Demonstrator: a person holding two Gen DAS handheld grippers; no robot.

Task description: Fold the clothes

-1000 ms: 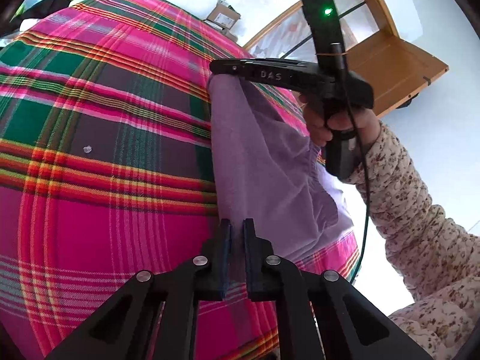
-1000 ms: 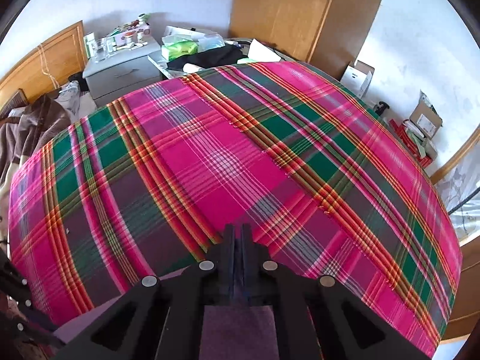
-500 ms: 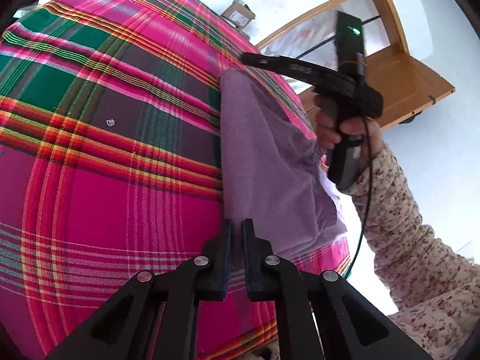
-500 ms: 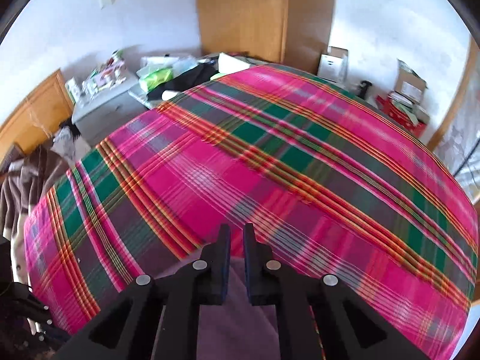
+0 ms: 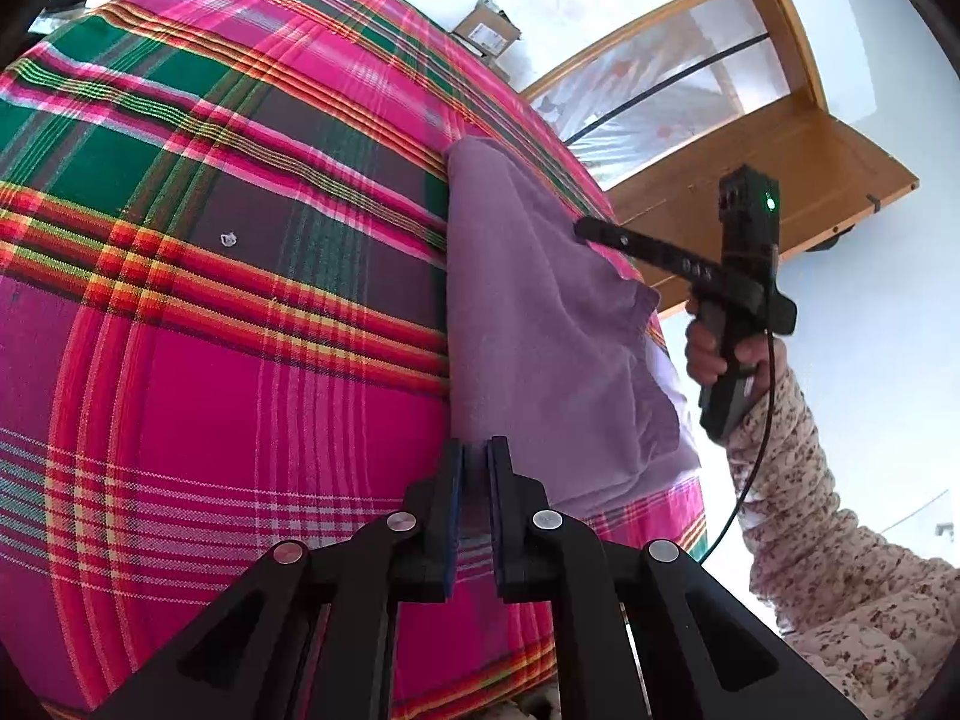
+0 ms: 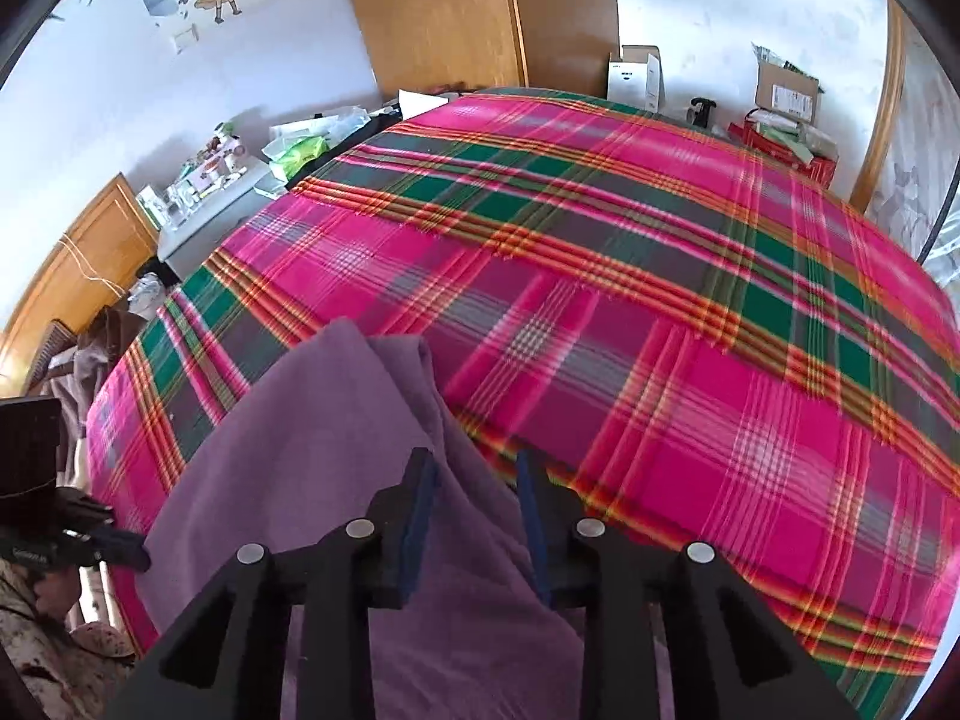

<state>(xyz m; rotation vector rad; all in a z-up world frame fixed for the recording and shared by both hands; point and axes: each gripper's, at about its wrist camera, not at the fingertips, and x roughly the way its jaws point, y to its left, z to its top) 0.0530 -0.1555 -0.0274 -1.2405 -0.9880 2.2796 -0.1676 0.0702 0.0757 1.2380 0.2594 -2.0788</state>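
Here, soft purple garment (image 5: 540, 324) in pinched left claw (image 5: 474, 456); right claw (image 6: 474, 480) wide.

Purple garment (image 5: 540, 324); pink, green, orange plaid bedspread (image 6: 660, 300); black grippers with blue pads (image 6: 420, 516); beige floral sleeve (image 5: 840, 570); brown wooden wardrobe (image 6: 456, 12).

Your purple garment (image 5: 540, 324) is soft, matt knit cloth, lying on the bed's woven plaid bedspread (image 5: 240, 360), pink and green with a fine ribbed weave. Your left hand-held gripper (image 5: 474, 480) is matt black plastic with shiny metal screws. The wardrobe (image 6: 450, 6) is smooth varnished wood.
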